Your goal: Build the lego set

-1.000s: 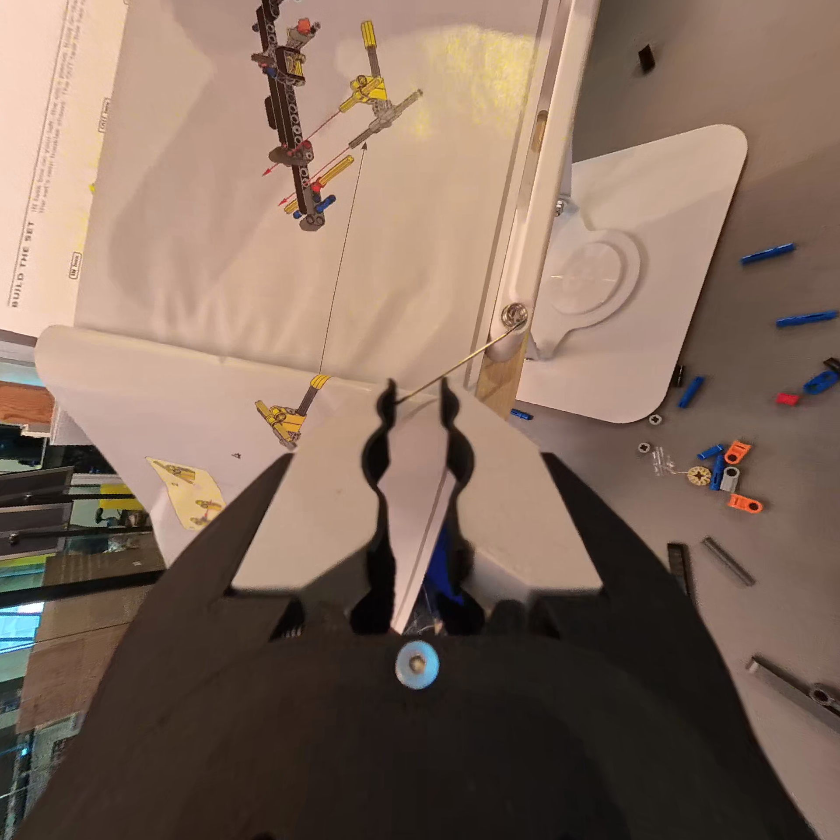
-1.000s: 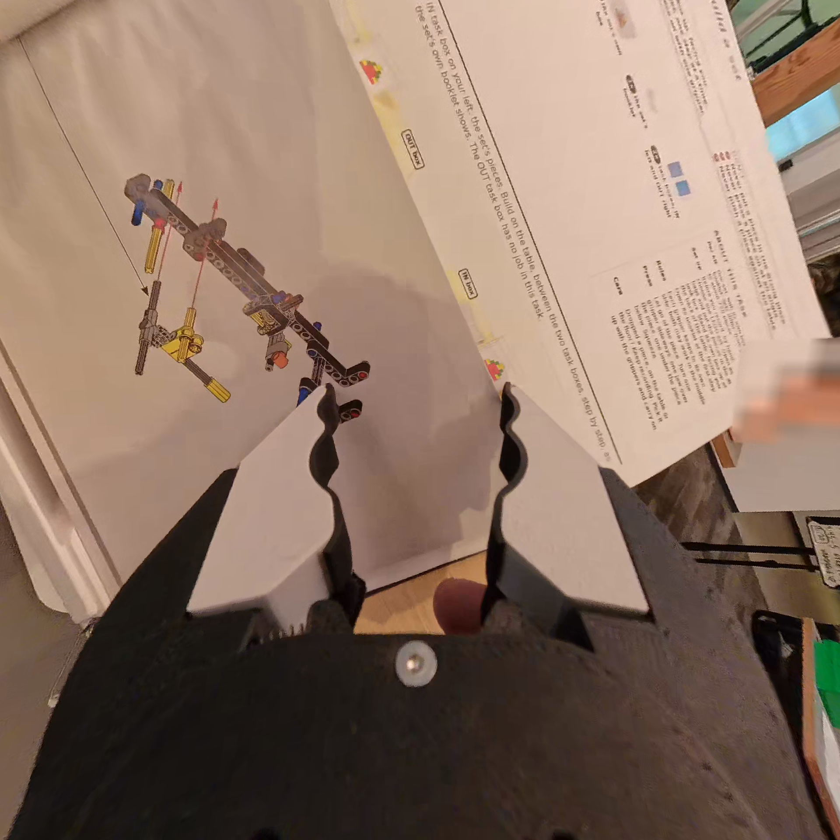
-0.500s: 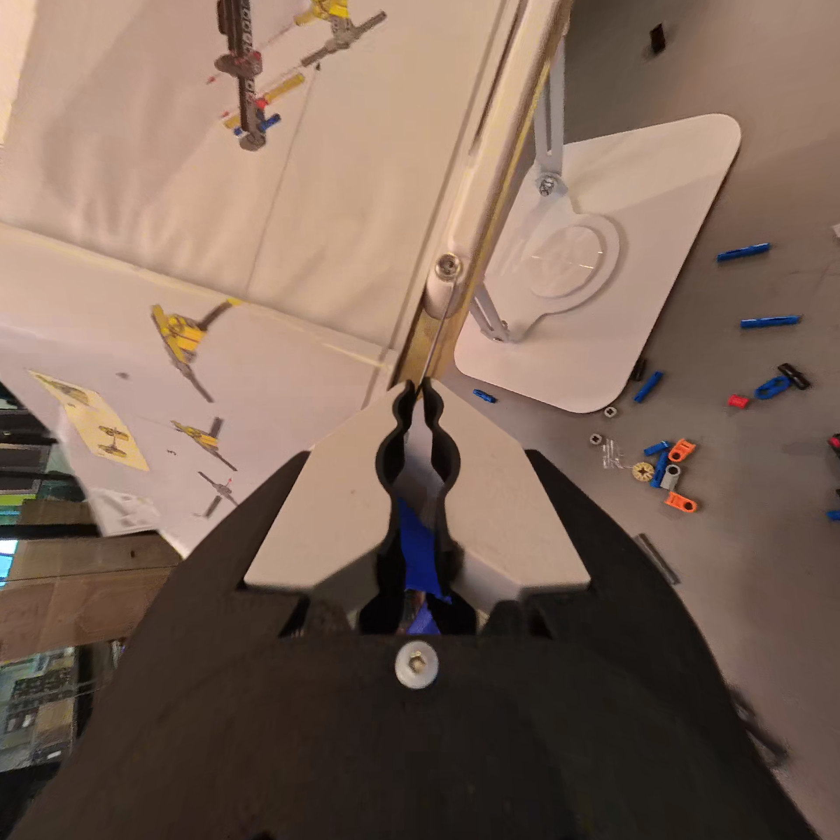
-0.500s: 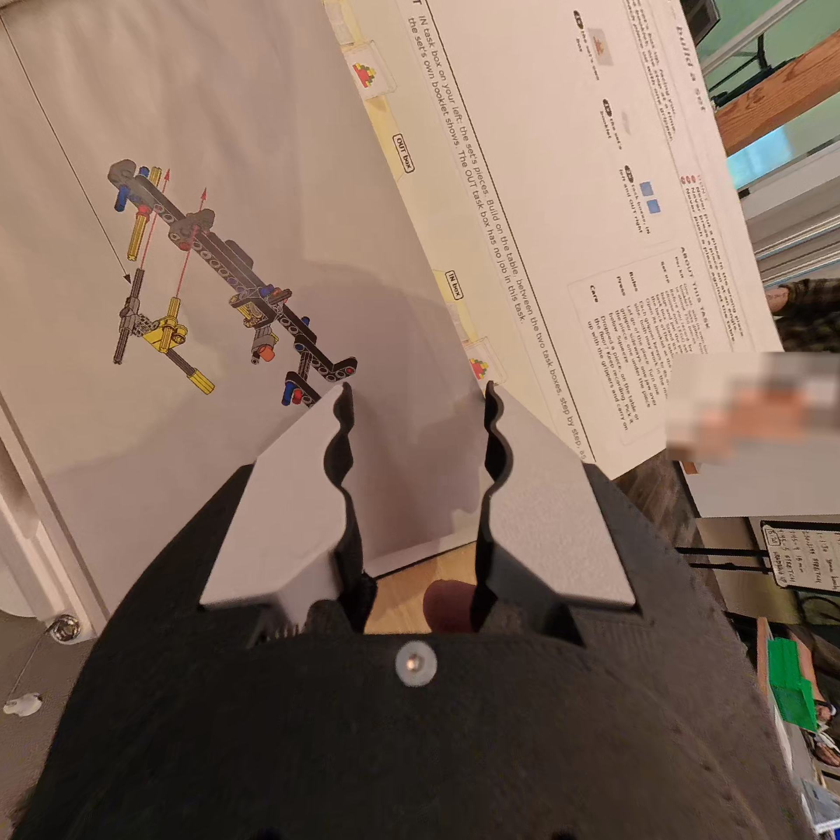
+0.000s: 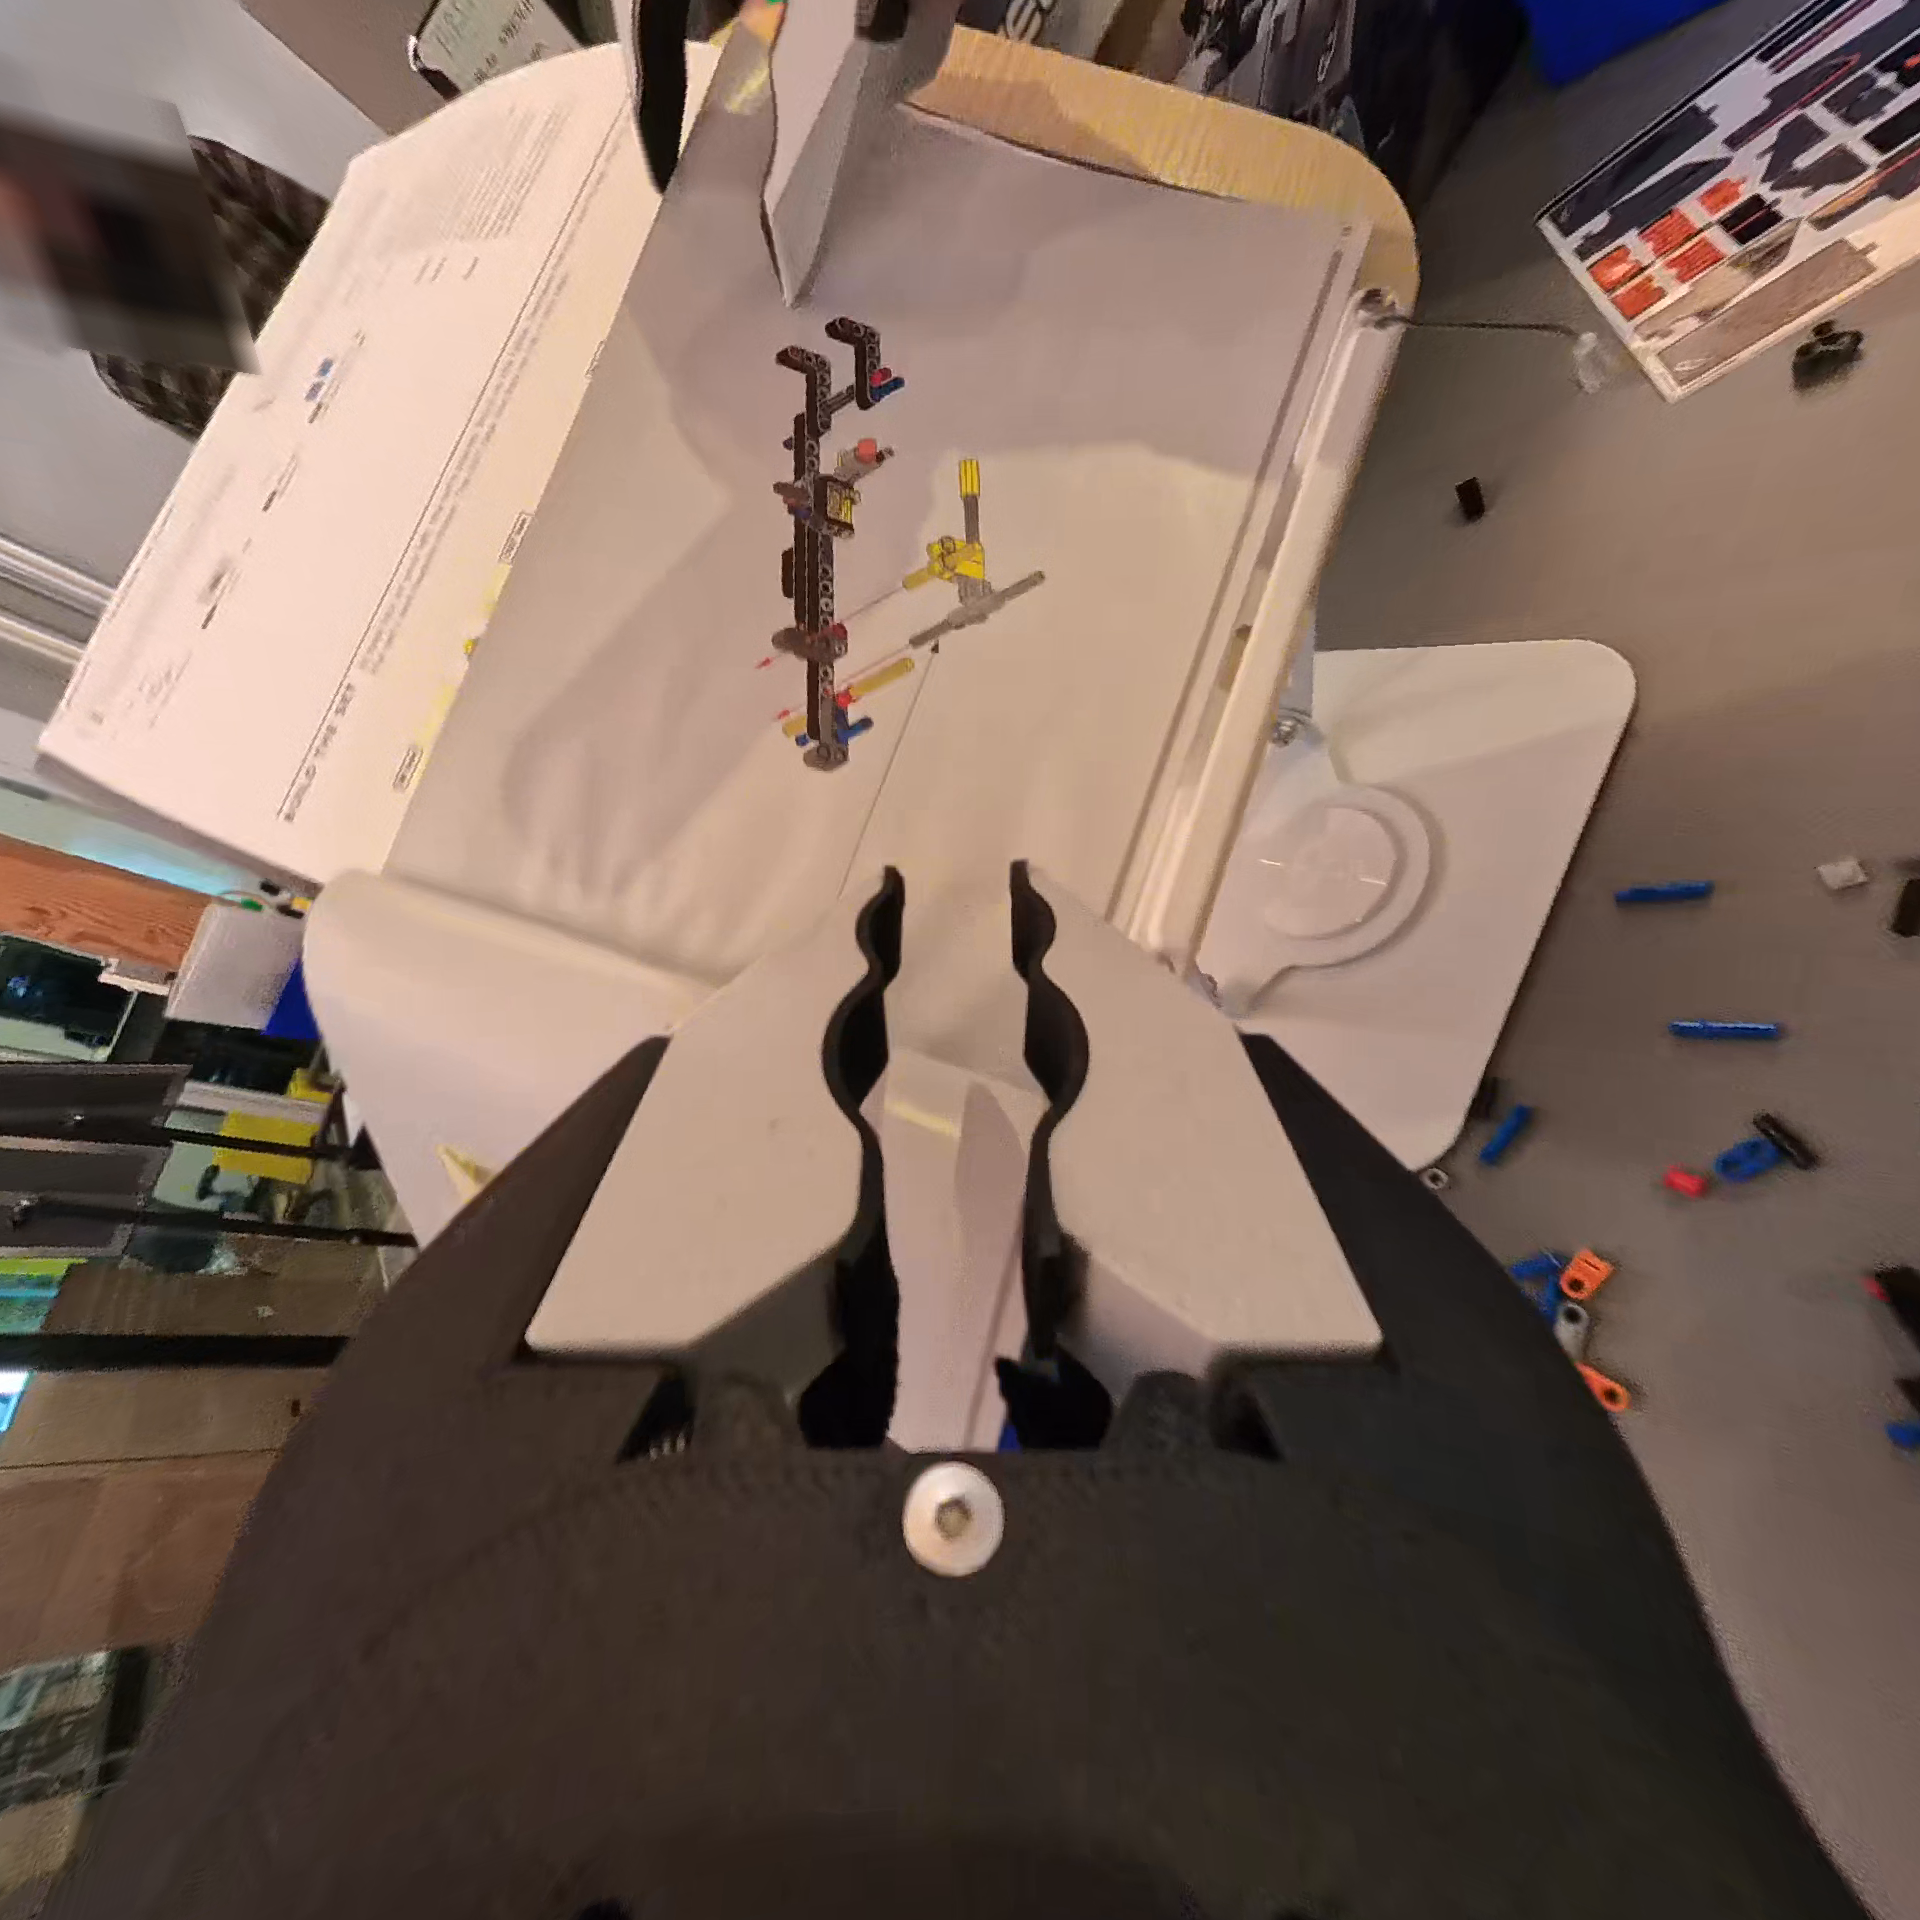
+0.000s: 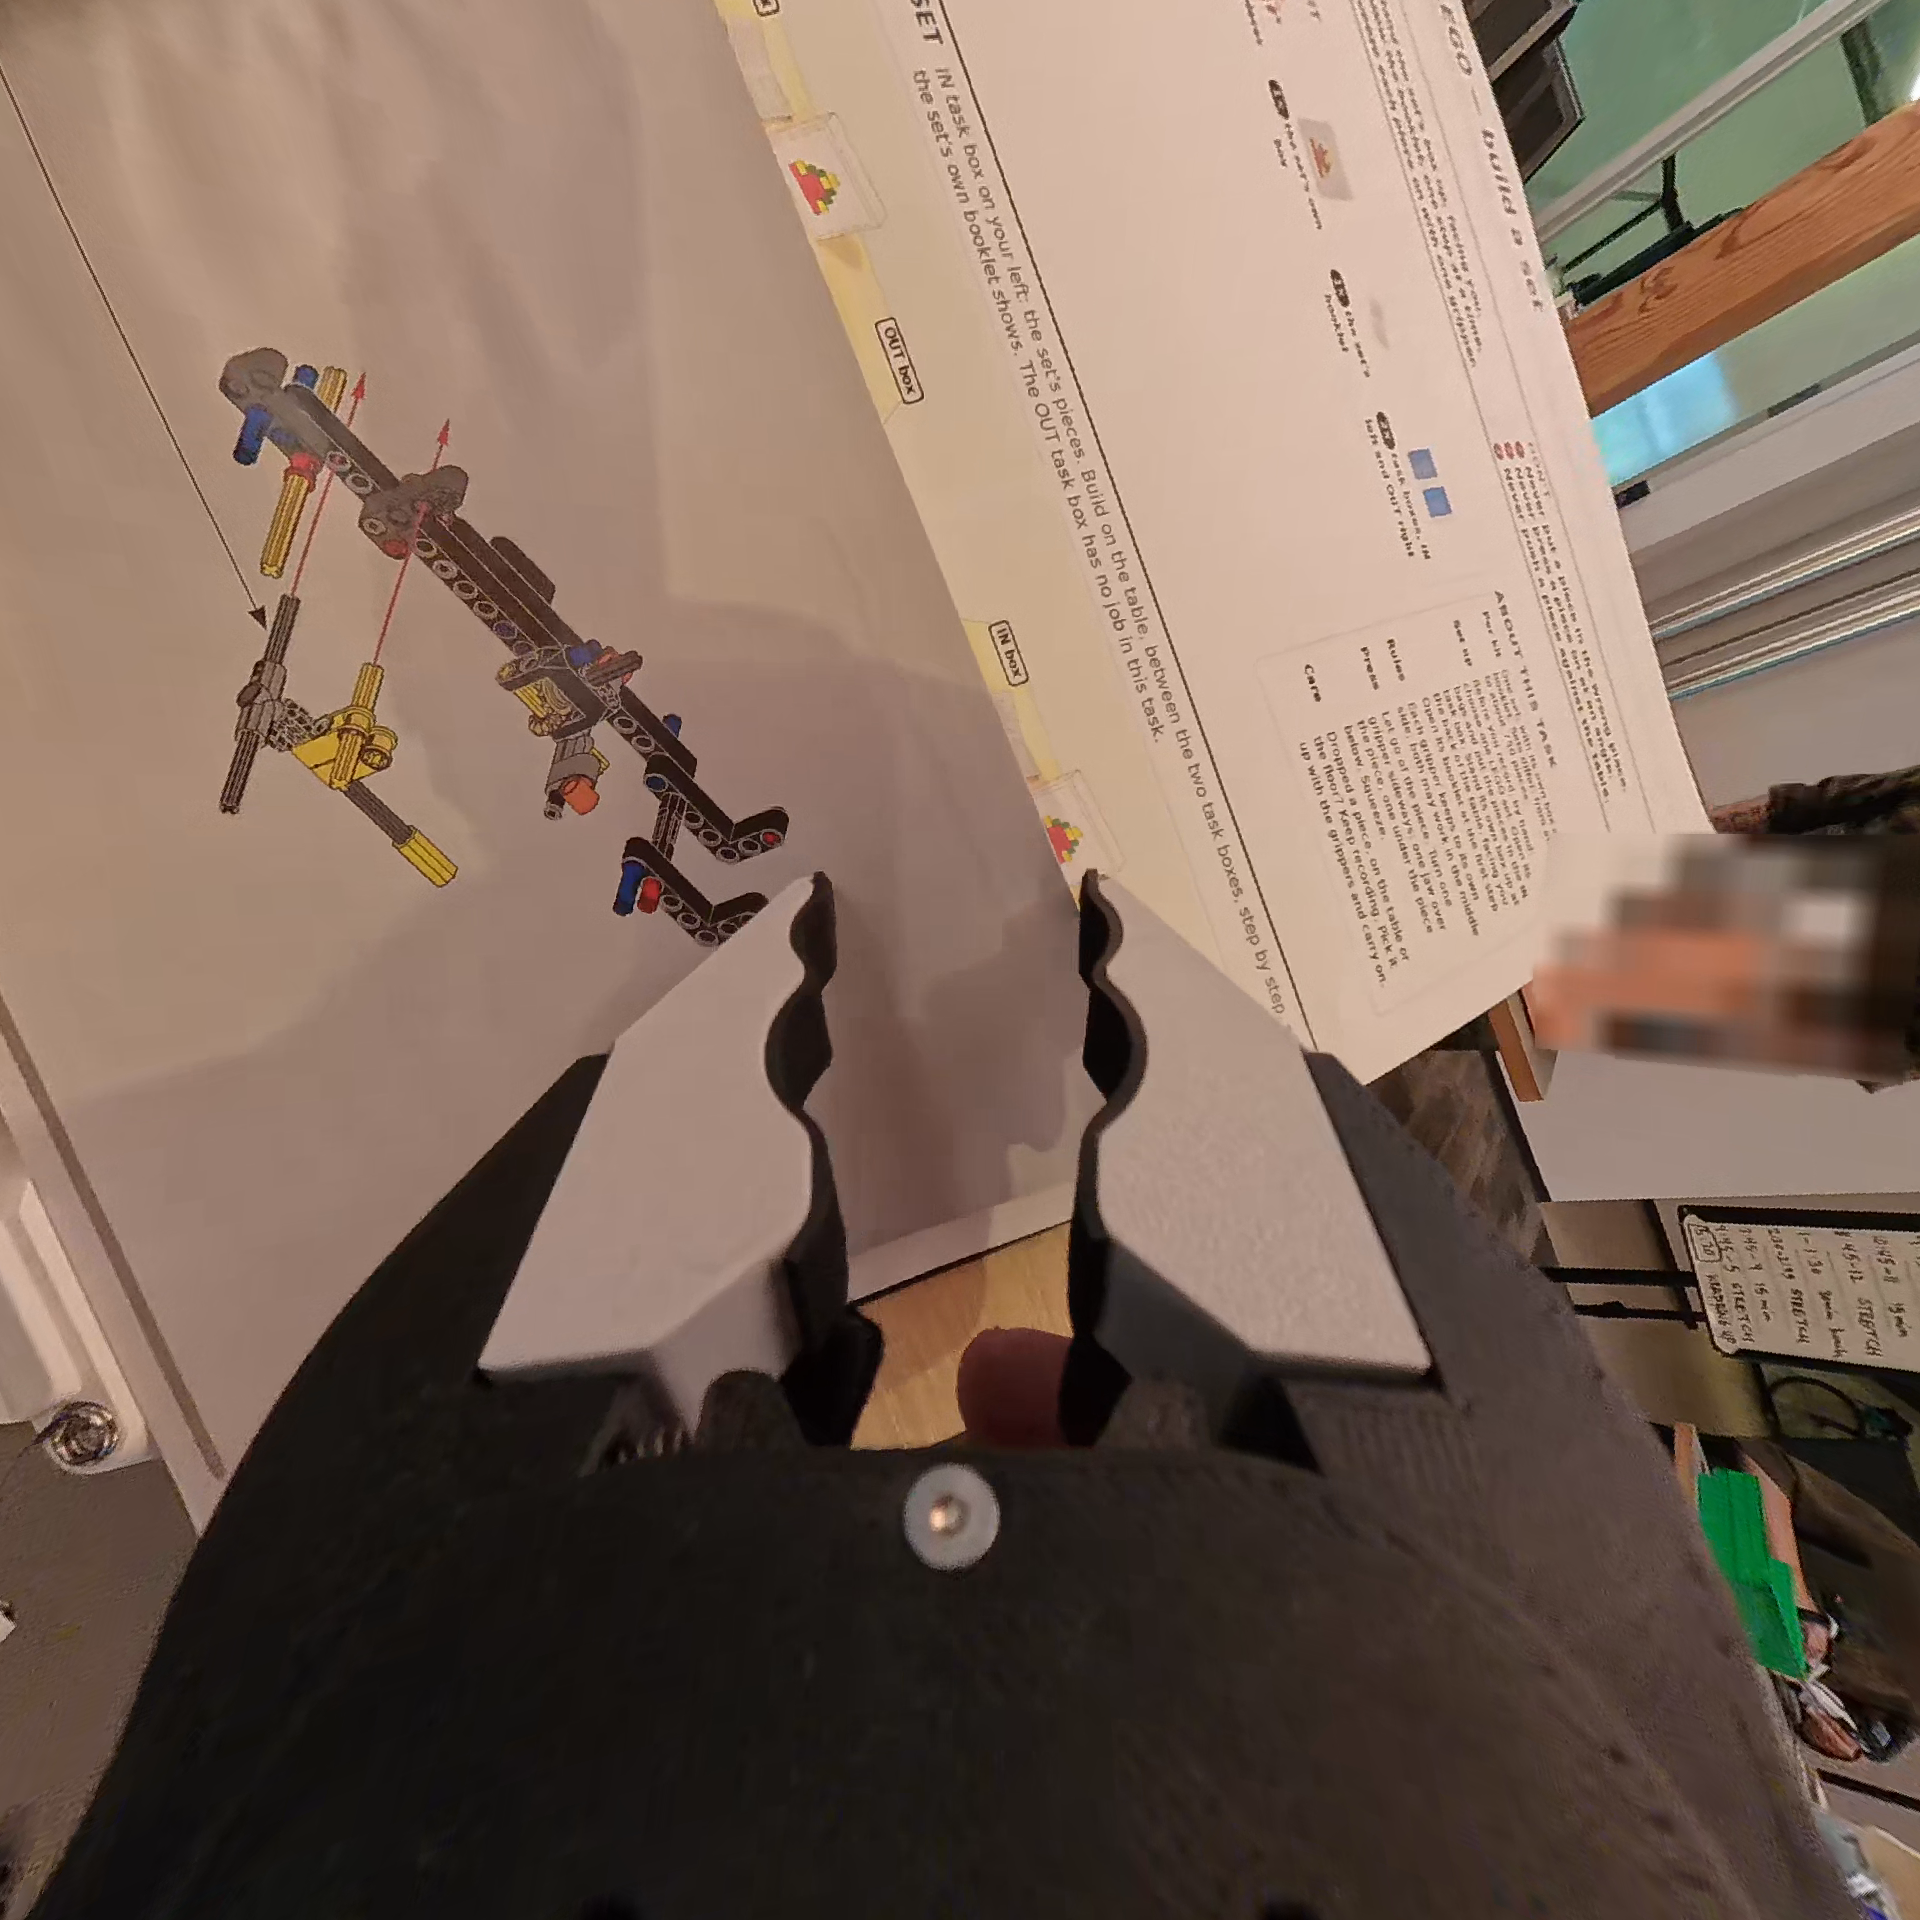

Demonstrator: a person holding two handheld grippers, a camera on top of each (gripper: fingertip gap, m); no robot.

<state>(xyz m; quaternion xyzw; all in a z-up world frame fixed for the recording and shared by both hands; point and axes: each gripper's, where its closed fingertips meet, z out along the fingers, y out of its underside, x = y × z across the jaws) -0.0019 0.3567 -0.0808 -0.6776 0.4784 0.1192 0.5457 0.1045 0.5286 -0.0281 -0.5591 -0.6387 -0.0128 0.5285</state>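
The open instruction booklet (image 5: pixel 1039 468) stands on a white stand (image 5: pixel 1455 831), and its page shows a long black beam assembly with yellow parts. My left gripper (image 5: pixel 951 883) is open at the booklet's lower edge, with a curled page (image 5: pixel 935 1164) lying between its fingers. My right gripper (image 6: pixel 951 883) is open and empty, close over the same page (image 6: pixel 416 260). It also shows in the left wrist view (image 5: pixel 779 208), with a fingertip at the top of the page. Loose Lego pieces, blue pins (image 5: pixel 1662 891) and orange connectors (image 5: pixel 1587 1270), lie on the grey table.
A printed task sheet (image 5: pixel 364 520) lies behind the booklet and also shows in the right wrist view (image 6: pixel 1247 416). A turned page (image 5: pixel 499 987) hangs off the lower left. A printed box or leaflet (image 5: pixel 1714 177) lies at the far right. Room clutter shows beyond the table edge. The left gripper's tips are roughly 20 centimeters from the right gripper's.
My left gripper was pinched shut at the booklet's lower edge half a second ago. It has since opened and drawn back, so more of the booklet shows. My right jaws have narrowed a little.
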